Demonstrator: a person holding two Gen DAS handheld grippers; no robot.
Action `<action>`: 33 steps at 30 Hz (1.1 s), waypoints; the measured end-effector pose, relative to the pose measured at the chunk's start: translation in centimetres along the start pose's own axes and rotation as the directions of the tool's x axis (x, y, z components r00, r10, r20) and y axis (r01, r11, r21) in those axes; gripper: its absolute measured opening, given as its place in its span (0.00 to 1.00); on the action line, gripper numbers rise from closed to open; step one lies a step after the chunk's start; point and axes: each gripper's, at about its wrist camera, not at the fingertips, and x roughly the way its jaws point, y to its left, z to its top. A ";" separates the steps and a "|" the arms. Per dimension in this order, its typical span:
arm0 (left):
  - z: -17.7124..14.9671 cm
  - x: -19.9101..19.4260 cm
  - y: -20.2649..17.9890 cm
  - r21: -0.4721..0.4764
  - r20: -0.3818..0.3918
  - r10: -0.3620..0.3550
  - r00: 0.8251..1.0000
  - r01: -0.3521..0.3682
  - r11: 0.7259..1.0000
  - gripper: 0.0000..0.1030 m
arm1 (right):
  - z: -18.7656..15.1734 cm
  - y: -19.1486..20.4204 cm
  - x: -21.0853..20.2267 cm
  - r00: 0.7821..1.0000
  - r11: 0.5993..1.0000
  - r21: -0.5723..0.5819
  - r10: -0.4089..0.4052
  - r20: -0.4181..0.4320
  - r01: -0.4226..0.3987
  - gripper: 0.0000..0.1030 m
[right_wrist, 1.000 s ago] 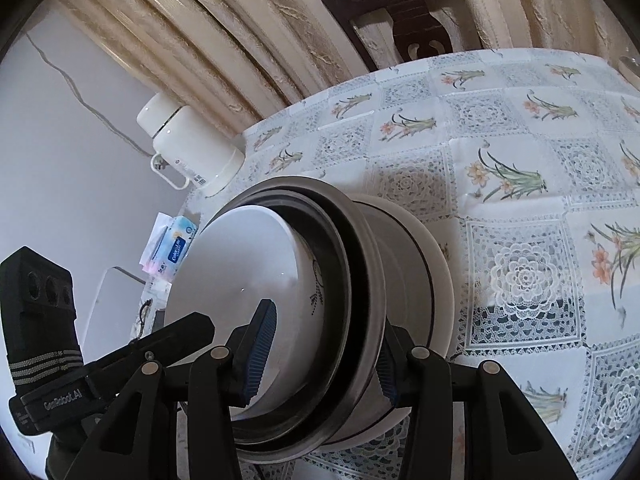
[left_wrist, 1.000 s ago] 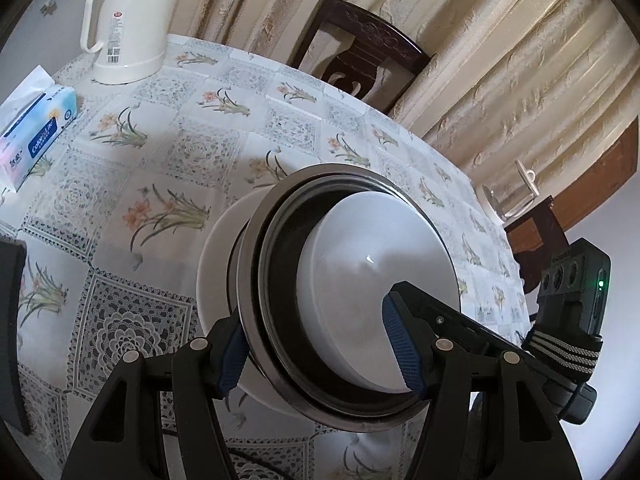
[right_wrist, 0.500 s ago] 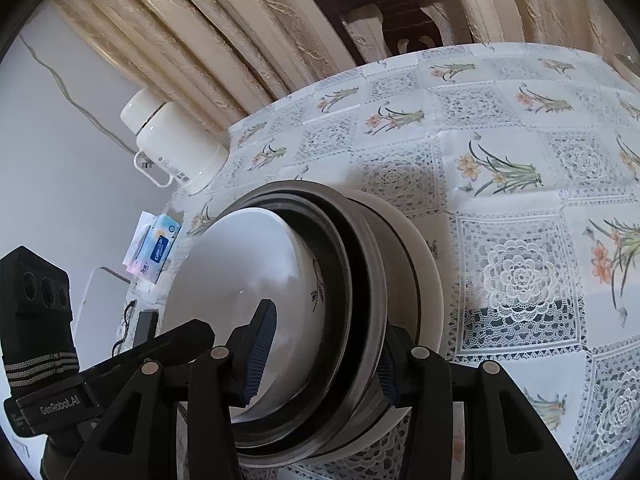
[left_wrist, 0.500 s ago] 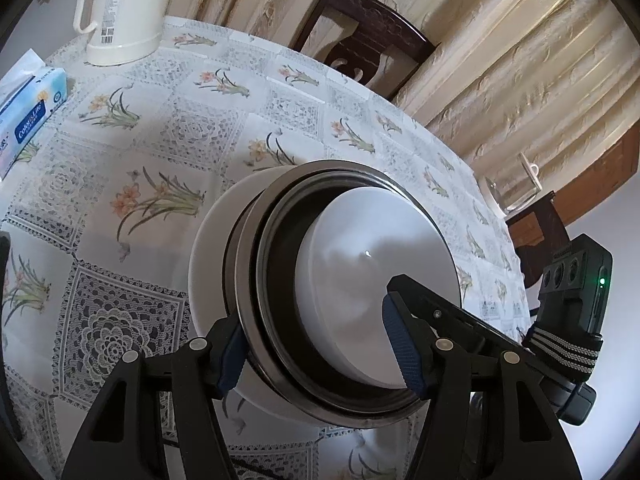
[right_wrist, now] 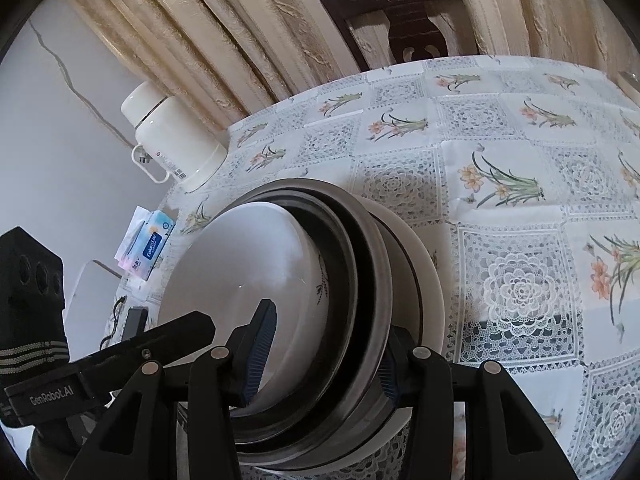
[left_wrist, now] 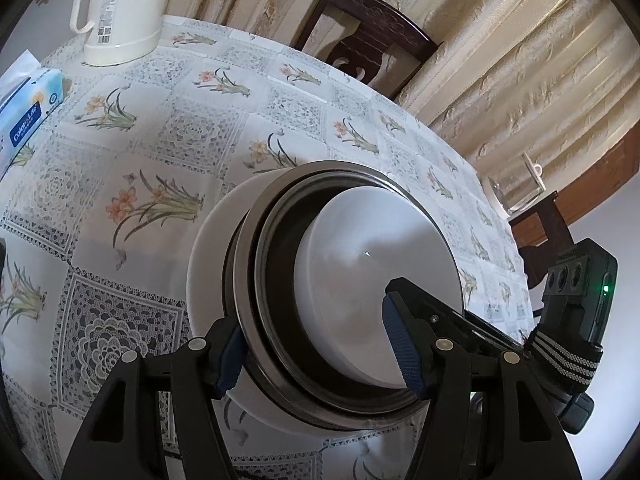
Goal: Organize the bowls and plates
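So we've got both grippers on the same nested stack right now, held up over the floral tablecloth [left_wrist: 168,128] and tipped well off level. Taking the white thermos [left_wrist: 120,4] as the landmark, the stack sits on the near side of it, toward us, well apart from it.

The stack: a white bowl [left_wrist: 372,264] inside a steel bowl [left_wrist: 256,276], which sits on a white plate [left_wrist: 208,264]. The left gripper [left_wrist: 316,346] is clamped over the stack's edge, one pad inside the white bowl, the other outside against the steel rim and plate. The right gripper [right_wrist: 320,360] does the same from the opposite side, one pad inside the white bowl [right_wrist: 240,280], the other outside on the steel bowl [right_wrist: 372,280], with the plate [right_wrist: 424,280] behind it. So both are closed on the stack, not gaping.

Our worry is the tilt. Nothing locks these pieces together, and glazed ceramic on steel is slick, so the plate could slide off underneath, or the white bowl could slip out. If one hand outpaces the other, the grip twists. Setting it down rim-first could chip the plate. The tissue box [left_wrist: 28,116], just this side of the thermos, looks safely clear.
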 end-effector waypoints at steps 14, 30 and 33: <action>0.1 -0.1 0.5 -0.005 0.006 -0.017 1.000 0.017 1.000 0.62 | -0.2 -1.0 -0.5 0.998 0.997 0.055 0.054 0.035 -0.056 0.49; 0.1 -0.2 0.2 0.003 0.006 -0.013 1.000 0.013 1.000 0.64 | 0.0 -1.5 -2.2 0.991 0.990 0.085 0.102 0.090 -0.110 0.55; -0.1 0.0 -0.2 0.026 0.006 0.004 1.000 -0.004 1.000 0.65 | -0.1 -1.5 -2.2 0.990 0.989 0.089 0.107 0.090 -0.115 0.55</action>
